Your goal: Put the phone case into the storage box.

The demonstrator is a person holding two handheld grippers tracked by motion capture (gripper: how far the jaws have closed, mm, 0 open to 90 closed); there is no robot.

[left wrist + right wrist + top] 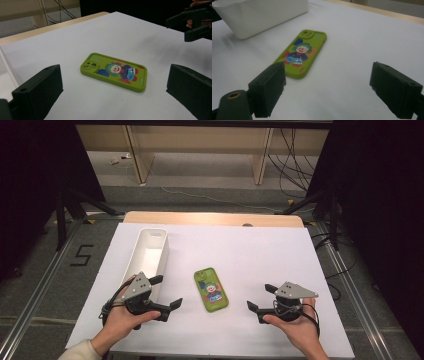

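Note:
A green phone case with a clown picture [211, 289] lies flat on the white table sheet [250, 255], between my two grippers. My left gripper [166, 292] rests on the table to the case's left, its jaws wide open and empty. In the left gripper view the case [114, 71] lies ahead between the jaws, apart from them. My right gripper [261, 297] sits to the case's right, open with nothing in it. In the right gripper view the case [301, 53] lies ahead and to the left, close to the left jaw.
A long white bin [148, 255] stands empty at the left of the sheet, just behind my left hand; its wall [262, 15] shows beyond the case in the right gripper view. My right gripper [191, 22] appears far off in the left gripper view. Black stands flank the table.

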